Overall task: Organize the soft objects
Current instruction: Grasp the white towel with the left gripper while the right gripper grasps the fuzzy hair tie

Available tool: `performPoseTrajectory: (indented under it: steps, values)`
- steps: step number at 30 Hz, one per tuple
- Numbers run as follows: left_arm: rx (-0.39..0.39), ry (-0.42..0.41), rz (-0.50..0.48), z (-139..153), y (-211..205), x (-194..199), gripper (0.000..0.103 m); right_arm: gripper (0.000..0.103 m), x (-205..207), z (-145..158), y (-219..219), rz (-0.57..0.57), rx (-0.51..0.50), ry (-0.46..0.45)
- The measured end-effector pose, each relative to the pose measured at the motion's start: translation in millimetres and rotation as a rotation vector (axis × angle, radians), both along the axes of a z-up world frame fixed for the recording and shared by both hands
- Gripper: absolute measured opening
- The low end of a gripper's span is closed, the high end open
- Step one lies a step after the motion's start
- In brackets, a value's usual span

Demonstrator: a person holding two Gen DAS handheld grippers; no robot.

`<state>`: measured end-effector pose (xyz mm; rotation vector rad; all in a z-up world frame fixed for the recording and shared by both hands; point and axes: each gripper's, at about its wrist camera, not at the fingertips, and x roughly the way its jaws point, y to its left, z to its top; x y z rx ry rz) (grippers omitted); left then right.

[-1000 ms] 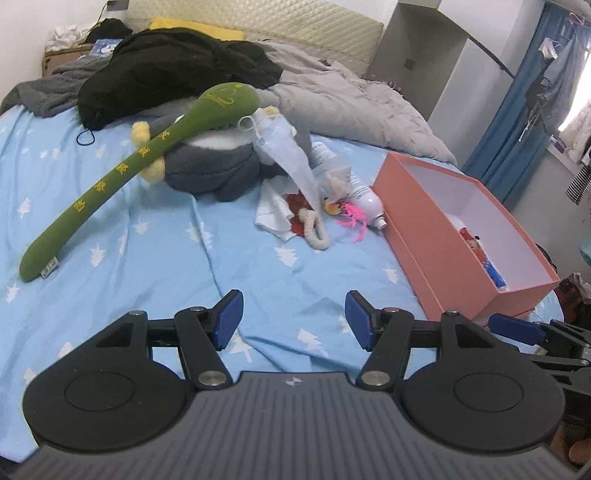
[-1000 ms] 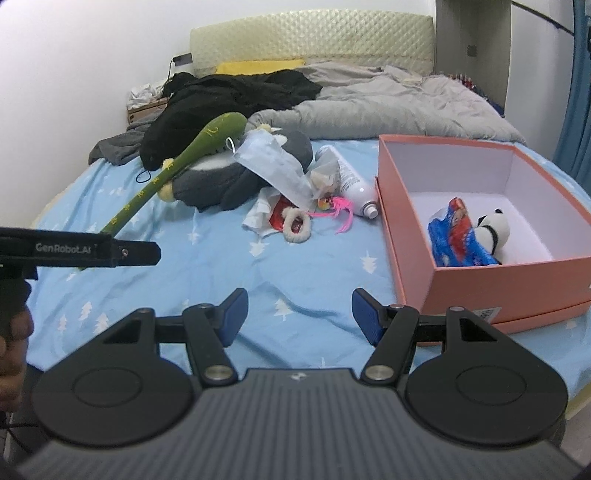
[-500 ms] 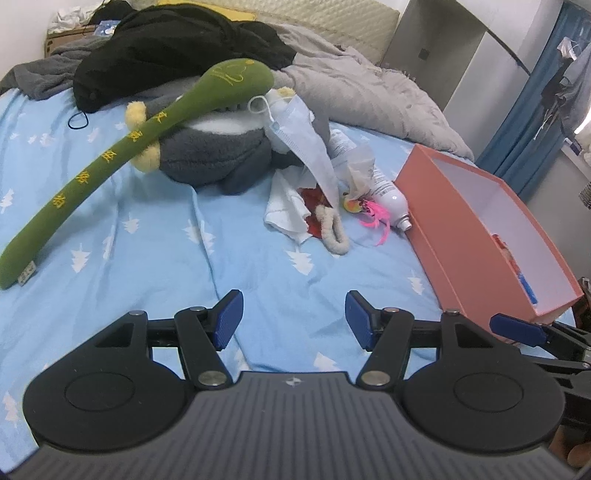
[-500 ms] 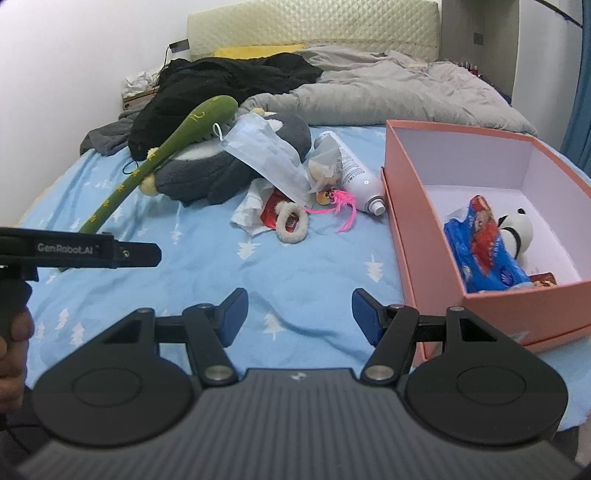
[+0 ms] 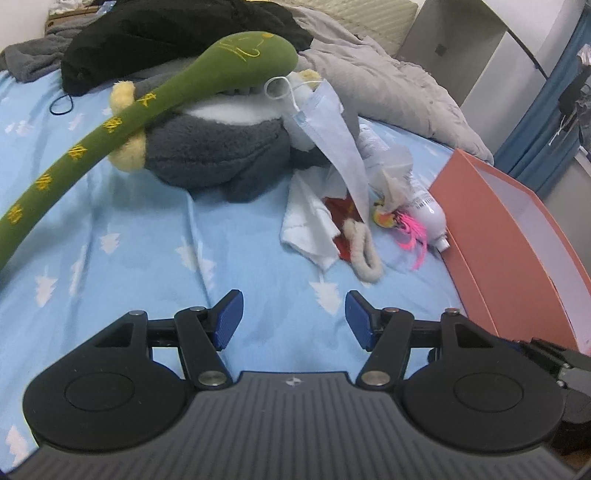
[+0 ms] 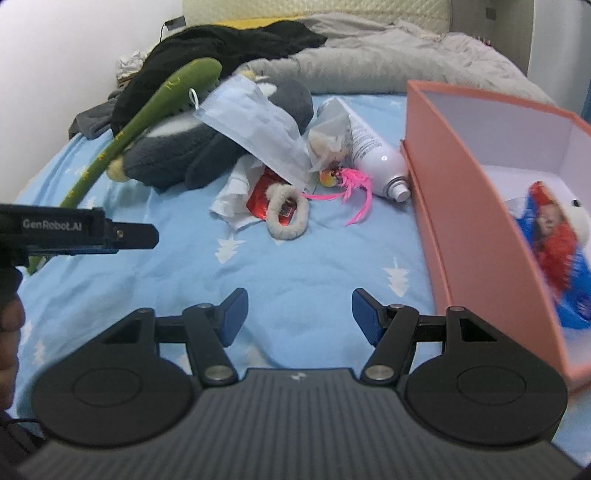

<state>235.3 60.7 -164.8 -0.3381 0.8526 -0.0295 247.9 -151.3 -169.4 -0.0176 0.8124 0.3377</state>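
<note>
A long green plush stick (image 5: pixel 110 133) (image 6: pixel 147 114) leans across a grey plush toy (image 5: pixel 221 151) (image 6: pixel 177 147) on the blue bed sheet (image 5: pixel 129 258). A blue face mask (image 5: pixel 332 133) (image 6: pixel 258 129) drapes over the toy. Below it lie a white cloth (image 5: pixel 306 229), a beige fluffy hair tie (image 5: pixel 364 254) (image 6: pixel 288 214) and a pink feather toy (image 5: pixel 410 229) (image 6: pixel 351 184). My left gripper (image 5: pixel 293 317) hovers open over bare sheet short of the pile. My right gripper (image 6: pixel 299 314) is open too, beside the pink box (image 6: pixel 461 221) (image 5: pixel 509 251).
A white bottle (image 6: pixel 376 158) (image 5: pixel 424 206) lies against the box wall. Inside the box sit a blue-red packet (image 6: pixel 554 258) and a small white plush (image 6: pixel 576 221). A black garment (image 5: pixel 166 33) and a grey duvet (image 6: pixel 388 59) fill the far bed. The left gripper's side (image 6: pixel 74 230) shows at left.
Both grippers have moved forward and down toward the pile and the box, which now look larger. Neither has opened or shut. Nothing on the bed has shifted.
</note>
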Motion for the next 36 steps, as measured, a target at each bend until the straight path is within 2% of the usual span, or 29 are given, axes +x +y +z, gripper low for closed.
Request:
performPoseTrajectory:
  steps: [6, 12, 19, 24, 26, 27, 28, 29, 31, 33, 36]
  values:
    - [-0.025, 0.002, -0.006, -18, 3, 38, 0.067, 0.065, 35, -17, 12, 0.022, -0.002, 0.008]
    - [-0.121, -0.022, 0.019, -32, 14, 68, 0.07, 0.065, 69, -29, 25, 0.046, 0.02, -0.011]
    - [-0.179, -0.033, 0.002, -51, 16, 96, 0.075, 0.064, 96, -43, 36, 0.058, 0.028, -0.008]
    - [-0.151, -0.066, -0.034, -63, 9, 105, 0.074, 0.048, 107, -49, 40, 0.068, 0.022, -0.009]
    - [-0.129, -0.073, -0.042, -64, 5, 107, 0.072, 0.033, 110, -50, 40, 0.074, 0.031, -0.002]
    - [-0.121, -0.079, -0.051, -64, 3, 108, 0.066, 0.03, 110, -50, 41, 0.077, 0.03, -0.001]
    - [-0.112, -0.074, -0.057, -65, 1, 109, 0.053, 0.025, 111, -50, 42, 0.081, 0.03, 0.001]
    - [-0.102, -0.065, -0.056, -66, 1, 110, 0.047, 0.023, 112, -50, 42, 0.085, 0.037, 0.006]
    - [-0.089, -0.044, -0.058, -66, 0, 112, 0.021, 0.021, 112, -50, 43, 0.083, 0.042, 0.01]
    - [-0.094, -0.025, -0.048, -66, 1, 111, 0.01, 0.02, 110, -48, 42, 0.082, 0.039, 0.01]
    - [-0.096, -0.024, -0.025, -64, 4, 103, 0.006, 0.019, 105, -45, 43, 0.084, 0.026, 0.007]
